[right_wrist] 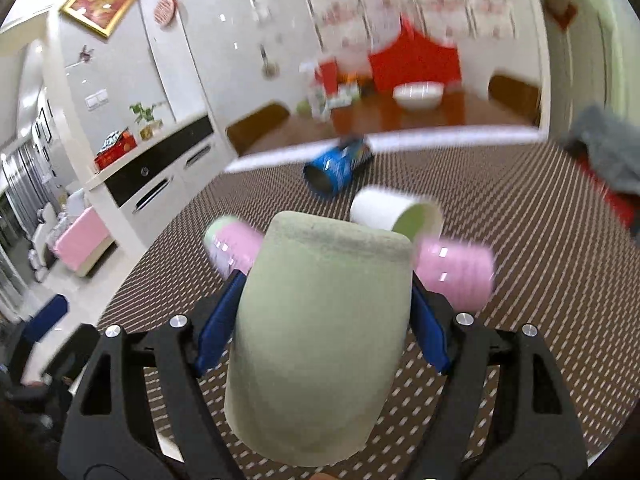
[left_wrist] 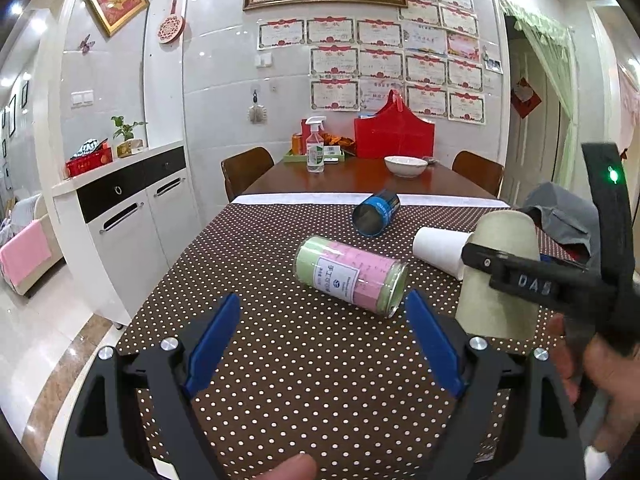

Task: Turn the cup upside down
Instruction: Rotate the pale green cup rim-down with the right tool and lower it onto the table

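White letters "DAS" stand on the black arm of the right gripper (left_wrist: 476,254). The label on the pink-and-green jar (left_wrist: 352,274) and the wall certificates (left_wrist: 372,68) are too small to read.

Your pale green cup (right_wrist: 320,344) is inverted, base up, tilted slightly, its rim just above the dotted tablecloth (right_wrist: 520,320).

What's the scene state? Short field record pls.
held item: pale green cup, base up, wide mouth down
right tool: shut on the cup's sides
left tool: open, holding nothing
cup contact with tablecloth: cannot tell
lying on their sides: pink-and-green can, blue can, white paper cup
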